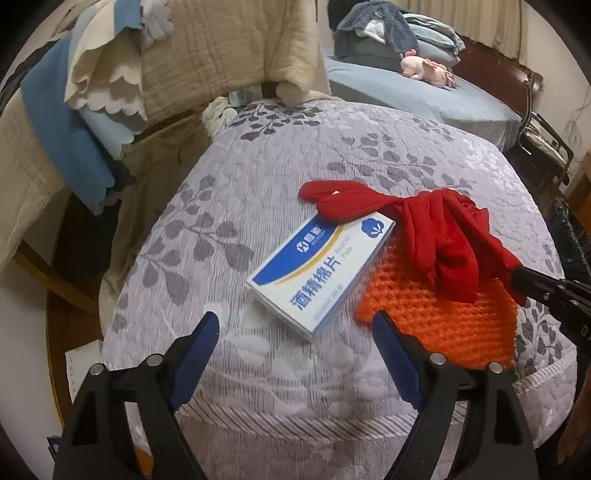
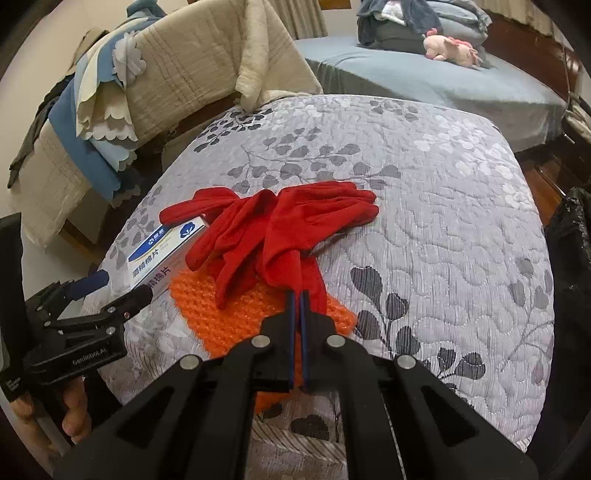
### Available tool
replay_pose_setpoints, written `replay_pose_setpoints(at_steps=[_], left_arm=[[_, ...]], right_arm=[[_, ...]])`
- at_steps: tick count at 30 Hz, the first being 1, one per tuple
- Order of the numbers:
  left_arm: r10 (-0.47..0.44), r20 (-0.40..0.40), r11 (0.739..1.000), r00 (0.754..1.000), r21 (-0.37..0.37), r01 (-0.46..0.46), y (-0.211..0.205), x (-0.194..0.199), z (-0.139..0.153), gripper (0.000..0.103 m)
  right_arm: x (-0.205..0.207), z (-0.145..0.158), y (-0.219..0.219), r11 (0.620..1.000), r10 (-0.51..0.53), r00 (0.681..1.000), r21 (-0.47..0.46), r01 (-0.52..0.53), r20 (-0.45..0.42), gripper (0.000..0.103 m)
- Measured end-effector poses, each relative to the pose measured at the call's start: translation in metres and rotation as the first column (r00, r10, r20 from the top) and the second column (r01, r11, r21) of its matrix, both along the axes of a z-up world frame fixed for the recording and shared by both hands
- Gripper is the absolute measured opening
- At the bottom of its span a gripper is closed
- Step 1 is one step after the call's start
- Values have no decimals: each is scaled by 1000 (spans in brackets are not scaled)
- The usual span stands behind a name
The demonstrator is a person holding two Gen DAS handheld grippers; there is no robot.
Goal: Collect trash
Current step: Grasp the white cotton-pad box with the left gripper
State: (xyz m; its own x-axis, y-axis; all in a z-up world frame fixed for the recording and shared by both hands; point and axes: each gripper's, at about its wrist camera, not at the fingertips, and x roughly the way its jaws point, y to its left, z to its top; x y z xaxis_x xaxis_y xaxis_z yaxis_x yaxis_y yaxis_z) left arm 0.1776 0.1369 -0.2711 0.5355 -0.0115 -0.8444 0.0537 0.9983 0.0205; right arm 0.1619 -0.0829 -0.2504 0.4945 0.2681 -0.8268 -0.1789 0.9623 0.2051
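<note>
Over on the far left, cream and blue blankets (image 1: 110,74) hang in a heap beside the grey leaf-print quilt (image 1: 277,155) that covers the near surface. Low on the left, the left gripper (image 1: 295,325) hovers just above the quilt with its blue-padded fingers spread wide apart, holding nothing, its tips just short of the near corner of the white-and-blue box of alcohol pads (image 1: 321,266). That box lies flat on the quilt, slanting away to the right, its far end tucked under one finger of the red gloves (image 1: 436,236). Right beside the box, touching its long edge, sits the orange bubble wrap (image 1: 436,317), spread flat near the quilt's near edge. The red gloves sprawl across it and onto the quilt beyond, fingers fanned toward the far left and far right. Here's the right gripper (image 2: 297,295), coming in from the near right, fingers pressed together and clamped on the cuff end of the red gloves, right over the orange bubble wrap. A black plastic bag (image 2: 569,236) hangs at the right edge. Far right, a second bed in blue sheets (image 2: 424,77) carries a pink plush toy (image 2: 454,48) and a pile of folded clothes (image 2: 406,18).
</note>
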Motion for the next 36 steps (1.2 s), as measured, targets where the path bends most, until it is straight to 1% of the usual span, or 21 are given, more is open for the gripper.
replay_pose_setpoints(at_steps=[7, 10, 12, 13, 14, 15, 17, 20, 22, 24, 25, 27, 28, 29, 33, 36], left_arm=[[-32, -17, 999, 999, 41, 32, -4, 13, -17, 83], [-38, -18, 999, 999, 38, 38, -5, 15, -21, 83], [-40, -19, 999, 999, 28, 40, -4, 17, -22, 81], [-43, -21, 999, 999, 21, 43, -4, 17, -22, 77], [-50, -27, 999, 998, 10, 51, -5, 18, -22, 68], [-57, -32, 998, 998, 5, 57, -5, 18, -23, 64], [-70, -38, 998, 997, 2, 70, -8, 18, -23, 51], [-87, -47, 996, 995, -19, 87, -12, 14, -22, 42], [-99, -47, 995, 994, -24, 98, -16, 10, -21, 42], [-106, -45, 994, 993, -32, 105, -20, 6, -18, 42], [-106, -43, 994, 993, -30, 105, -20, 4, -17, 45], [-96, -38, 995, 995, -25, 95, -20, 3, -16, 60], [-87, -31, 996, 996, -19, 86, -18, 2, -15, 75], [-73, -16, 997, 997, -7, 73, -16, 2, -13, 81], [-70, -7, 998, 998, 5, 70, -9, 9, -11, 81], [-81, -9, 997, 997, -1, 81, -7, 17, -13, 81]], right_arm=[[4, -6, -5, 1000, -11, 1000, -23, 11, -8, 2], [8, -9, -2, 1000, 6, 1000, -22, -6, -18, 2], [10, -8, 4, 999, 28, 999, -15, -28, -20, 2], [11, -7, 7, 999, 37, 999, -8, -37, -21, 2], [12, -5, 11, 999, 47, 999, -4, -47, -16, 2], [13, -2, 17, 998, 63, 998, 1, -63, -10, 2], [15, 2, 27, 996, 86, 996, 13, -86, -5, 2], [20, 7, 43, 993, 117, 993, 12, -117, 9, 2], [25, 9, 49, 992, 126, 992, 10, -126, 14, 2], [30, 11, 53, 991, 130, 991, 12, -130, 17, 2], [31, 12, 53, 991, 131, 991, 12, -131, 19, 2], [34, 13, 54, 991, 134, 991, 11, -134, 21, 2], [34, 13, 54, 991, 135, 991, 9, -135, 21, 2], [34, 13, 54, 991, 137, 990, 7, -137, 20, 2], [33, 10, 52, 991, 135, 991, 4, -135, 14, 2], [32, 6, 51, 991, 131, 991, 4, -131, 6, 2]])
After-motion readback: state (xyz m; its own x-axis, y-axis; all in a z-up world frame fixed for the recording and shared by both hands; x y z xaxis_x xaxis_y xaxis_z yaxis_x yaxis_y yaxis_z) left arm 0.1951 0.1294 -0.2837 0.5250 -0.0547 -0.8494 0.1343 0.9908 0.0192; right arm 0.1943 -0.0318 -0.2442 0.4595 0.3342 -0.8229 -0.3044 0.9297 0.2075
